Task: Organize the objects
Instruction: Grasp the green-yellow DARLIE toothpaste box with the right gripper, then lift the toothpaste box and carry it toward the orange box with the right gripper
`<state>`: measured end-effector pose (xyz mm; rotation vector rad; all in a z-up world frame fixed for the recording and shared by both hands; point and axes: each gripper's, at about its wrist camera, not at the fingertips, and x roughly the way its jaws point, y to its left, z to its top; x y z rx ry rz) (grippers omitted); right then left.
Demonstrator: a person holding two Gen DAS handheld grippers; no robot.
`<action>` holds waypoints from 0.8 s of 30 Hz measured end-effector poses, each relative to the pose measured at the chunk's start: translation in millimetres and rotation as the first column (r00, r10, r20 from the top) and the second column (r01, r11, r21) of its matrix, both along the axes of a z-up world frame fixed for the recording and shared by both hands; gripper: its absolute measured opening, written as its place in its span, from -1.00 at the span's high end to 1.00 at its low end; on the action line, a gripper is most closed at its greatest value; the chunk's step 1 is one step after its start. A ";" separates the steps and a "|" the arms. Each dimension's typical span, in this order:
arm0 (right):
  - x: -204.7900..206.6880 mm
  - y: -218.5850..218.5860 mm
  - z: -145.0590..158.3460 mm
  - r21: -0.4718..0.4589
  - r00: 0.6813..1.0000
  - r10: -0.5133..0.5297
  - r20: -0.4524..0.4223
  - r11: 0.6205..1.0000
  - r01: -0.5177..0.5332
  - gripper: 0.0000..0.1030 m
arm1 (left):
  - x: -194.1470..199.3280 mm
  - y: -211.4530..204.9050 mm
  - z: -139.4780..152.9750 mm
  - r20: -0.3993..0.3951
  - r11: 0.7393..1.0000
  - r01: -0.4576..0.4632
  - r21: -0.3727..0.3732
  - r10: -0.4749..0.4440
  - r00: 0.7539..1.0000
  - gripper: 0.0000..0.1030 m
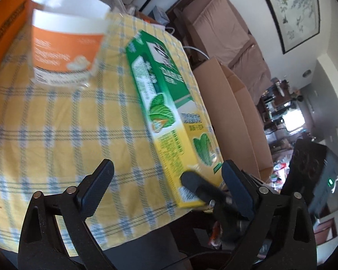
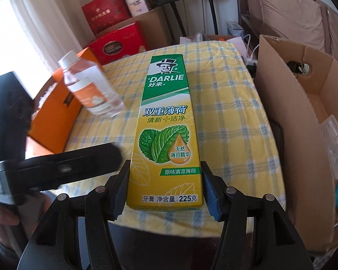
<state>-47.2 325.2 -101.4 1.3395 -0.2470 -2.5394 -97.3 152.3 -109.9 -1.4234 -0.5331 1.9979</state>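
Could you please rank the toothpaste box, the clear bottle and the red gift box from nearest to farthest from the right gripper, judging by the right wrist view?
1. Toothpaste box: its near end sits between the right gripper fingers, centre of the table.
2. Clear bottle: tilted, farther back on the left.
3. Red gift box: beyond the table's far edge, back left.

Round table (image 2: pixel 236 117) covered in a yellow and blue checked cloth. On it: Darlie toothpaste box (image 2: pixel 166 135) lying flat, lengthwise down the middle, near end at the table's front edge; orange box (image 2: pixel 54 117) at the left edge.
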 end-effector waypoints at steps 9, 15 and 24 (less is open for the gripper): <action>15.6 -4.7 2.9 -0.026 1.000 0.012 -0.005 1.000 -0.012 -0.14 | -1.8 22.9 -8.0 0.043 0.998 0.064 0.030 -0.065 0.997 -0.36; 24.9 -4.0 10.1 0.003 0.999 -0.016 -0.032 1.000 0.016 -0.13 | 5.3 31.6 4.2 -0.008 0.996 0.091 0.025 -0.091 0.996 -0.29; 34.1 -6.6 44.8 0.029 0.993 -0.018 -0.114 0.999 0.022 -0.13 | 15.1 28.2 44.8 -0.108 0.994 0.102 0.042 -0.097 0.989 -0.25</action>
